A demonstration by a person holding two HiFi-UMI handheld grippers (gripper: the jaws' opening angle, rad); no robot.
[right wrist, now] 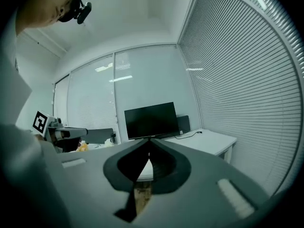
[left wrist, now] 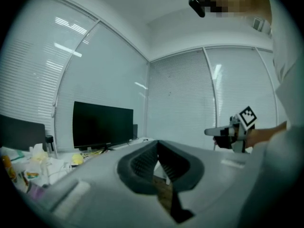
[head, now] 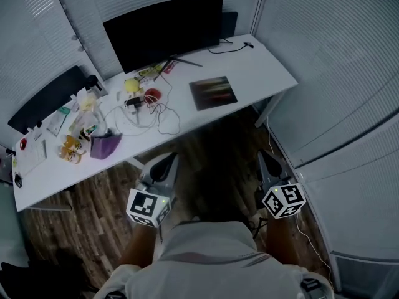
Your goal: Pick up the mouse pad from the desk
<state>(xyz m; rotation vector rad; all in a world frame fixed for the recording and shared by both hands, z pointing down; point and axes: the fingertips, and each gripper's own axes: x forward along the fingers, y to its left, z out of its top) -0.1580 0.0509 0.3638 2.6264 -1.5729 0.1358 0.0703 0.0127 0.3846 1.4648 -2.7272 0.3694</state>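
The dark mouse pad (head: 213,92) lies flat on the white desk (head: 268,64), in front of the black monitor (head: 163,30). Both grippers hang over the wooden floor, short of the desk's near edge. My left gripper (head: 169,157) is shut and empty, its tips pointing toward the desk. My right gripper (head: 262,156) is also shut and empty, further right. In the left gripper view the jaws (left wrist: 157,144) meet with nothing between them, and the right gripper (left wrist: 211,132) shows off to the side. The right gripper view shows its jaws (right wrist: 148,141) together, aimed at the monitor (right wrist: 152,120).
The desk's left half is cluttered: a purple pouch (head: 105,146), white cables (head: 149,114), a yellow object (head: 131,85), small bottles (head: 72,149). A second dark screen (head: 47,97) stands at the far left. Blinds cover the glass walls (head: 336,61) at right and behind the desk.
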